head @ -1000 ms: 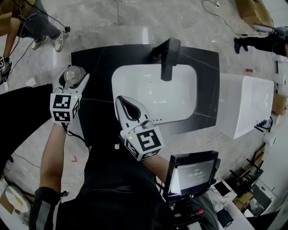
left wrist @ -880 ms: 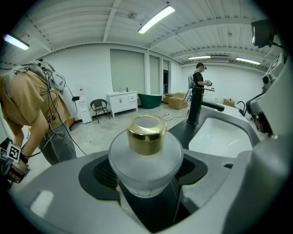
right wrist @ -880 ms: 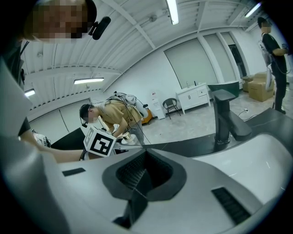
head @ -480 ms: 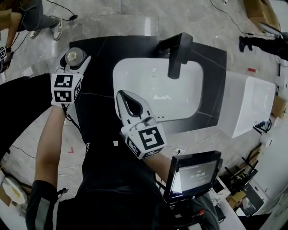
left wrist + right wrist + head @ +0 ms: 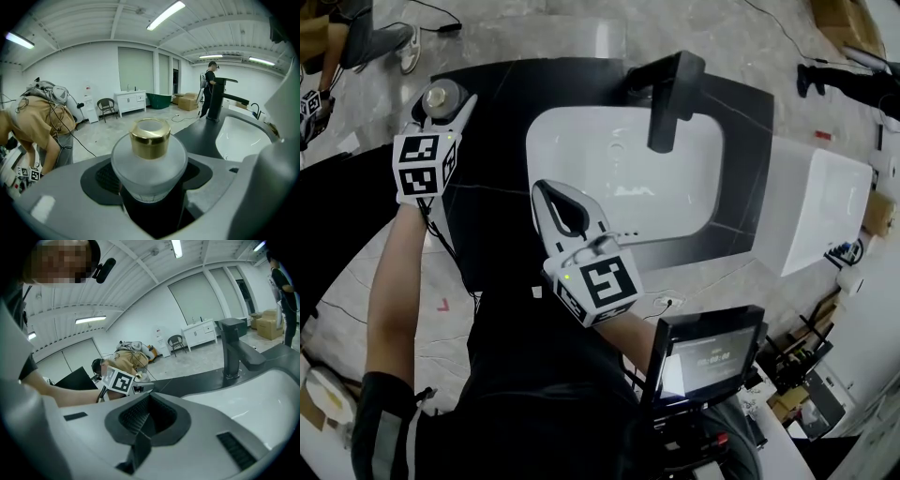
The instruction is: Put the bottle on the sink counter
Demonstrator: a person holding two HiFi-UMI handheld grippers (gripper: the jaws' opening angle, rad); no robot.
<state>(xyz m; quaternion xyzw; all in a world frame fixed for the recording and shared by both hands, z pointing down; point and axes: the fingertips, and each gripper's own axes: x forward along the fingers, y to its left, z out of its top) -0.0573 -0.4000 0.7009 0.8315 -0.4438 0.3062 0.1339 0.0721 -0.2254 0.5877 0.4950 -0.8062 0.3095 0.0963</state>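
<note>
bottle [image 5: 149, 159]: lower body hidden behind the left tongs [image 5: 441, 101] in the left gripper view. in the head view only its cap top shows, so whether the base touches the surface [image 5: 502, 141] cannot be told. bystander [image 5: 356, 37] at upper left cut off by the frame edge. screen [image 5: 710, 358] text too small to read.

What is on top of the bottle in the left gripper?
A gold cap sits on the frosted bottle, which the left gripper grips. The jaws cover the bottle's base; its contents cannot be seen.
</note>
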